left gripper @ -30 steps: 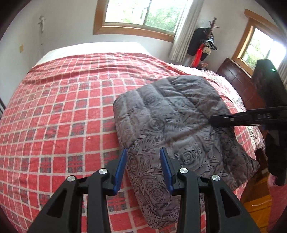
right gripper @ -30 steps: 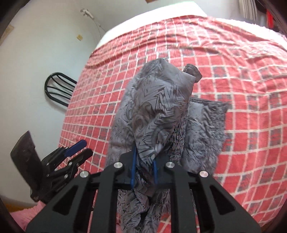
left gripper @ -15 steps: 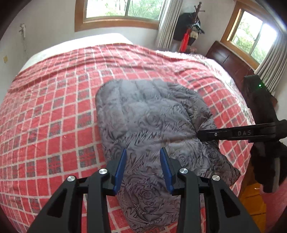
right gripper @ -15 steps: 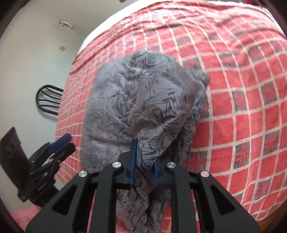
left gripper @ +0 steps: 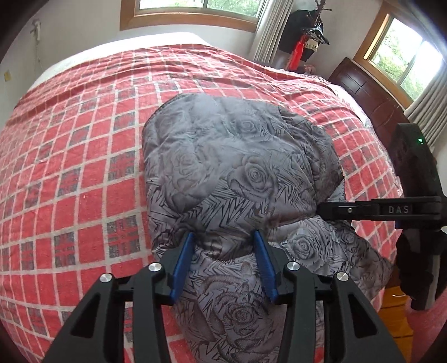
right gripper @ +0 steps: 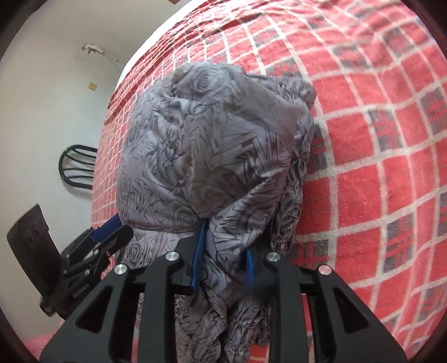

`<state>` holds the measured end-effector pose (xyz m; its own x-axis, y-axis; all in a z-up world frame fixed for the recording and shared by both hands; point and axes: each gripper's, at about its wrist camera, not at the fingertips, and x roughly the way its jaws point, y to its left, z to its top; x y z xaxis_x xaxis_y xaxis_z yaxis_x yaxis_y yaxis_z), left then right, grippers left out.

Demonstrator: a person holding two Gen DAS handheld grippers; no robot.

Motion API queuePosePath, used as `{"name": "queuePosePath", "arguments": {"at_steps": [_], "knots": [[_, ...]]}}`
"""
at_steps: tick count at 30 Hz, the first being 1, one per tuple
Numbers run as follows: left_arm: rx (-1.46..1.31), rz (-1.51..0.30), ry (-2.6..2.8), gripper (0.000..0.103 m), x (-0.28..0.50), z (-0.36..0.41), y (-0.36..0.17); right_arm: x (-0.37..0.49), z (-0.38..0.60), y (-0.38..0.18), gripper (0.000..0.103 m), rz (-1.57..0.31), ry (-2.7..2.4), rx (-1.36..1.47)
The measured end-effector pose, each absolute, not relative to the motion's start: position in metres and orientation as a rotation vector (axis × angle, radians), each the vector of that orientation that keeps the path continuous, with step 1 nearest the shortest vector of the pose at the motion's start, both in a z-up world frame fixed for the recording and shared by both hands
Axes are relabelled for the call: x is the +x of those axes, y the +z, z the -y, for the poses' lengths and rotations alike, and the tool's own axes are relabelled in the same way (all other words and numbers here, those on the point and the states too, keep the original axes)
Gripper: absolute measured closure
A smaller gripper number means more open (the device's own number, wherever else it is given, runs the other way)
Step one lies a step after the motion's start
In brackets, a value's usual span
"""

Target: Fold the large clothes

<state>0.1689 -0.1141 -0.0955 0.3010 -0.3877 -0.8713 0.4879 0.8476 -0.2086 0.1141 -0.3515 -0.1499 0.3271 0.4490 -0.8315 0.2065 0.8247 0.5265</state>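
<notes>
Grey quilted jacket (left gripper: 240, 173), rose-and-zigzag print, lies bundled on the red checked bedspread (left gripper: 69, 156), near the bed's foot edge. All places below are taken from the jacket.

Left gripper (left gripper: 223, 261) sits at the jacket's near end, pointing steeply down. Its 2 blue pads flank a puffed ridge of fabric; jaws are opening. Cloth is between them, and it appears to brush both pads, but I cannot tell if they still pinch it.

Right gripper (right gripper: 223, 251) is at the jacket's right-hand edge as the left camera sees it, its black finger lying across the fabric. In its own view a gathered fold of cloth runs down between the blue pads. Jaws are opening here too, and the fold looks slack against them rather than clamped.

Key relation: the jacket's long axis runs away from the left gripper, up the bed toward the window (left gripper: 195, 11). The bulk lies ahead of and below both sets of jaws. The right gripper's fold is draped over the top of the bundle, so 1 layer has been laid across.

Judgement: this looks like the release at the end of a fold. The left hand is nearer the loose near end, which hangs toward the bed edge; the next grasp likely falls there.

A black chair (right gripper: 78, 164) stands beyond the jacket's left side.
</notes>
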Motion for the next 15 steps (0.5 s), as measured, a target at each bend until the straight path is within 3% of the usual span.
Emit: {"name": "queuePosePath", "arguments": {"at_steps": [4, 9, 15], "knots": [[0.123, -1.077, -0.546, 0.060, 0.171, 0.109, -0.073, 0.114, 0.342, -0.113, 0.061, -1.223, 0.109, 0.463], [0.139, -1.020, -0.533, 0.060, 0.177, 0.112, -0.049, 0.123, 0.337, -0.069, 0.061, -1.134, -0.035, 0.248], [0.156, -0.999, -0.556, 0.060, 0.198, 0.127, -0.042, 0.149, 0.327, -0.060, 0.062, -1.111, 0.095, 0.264]]}}
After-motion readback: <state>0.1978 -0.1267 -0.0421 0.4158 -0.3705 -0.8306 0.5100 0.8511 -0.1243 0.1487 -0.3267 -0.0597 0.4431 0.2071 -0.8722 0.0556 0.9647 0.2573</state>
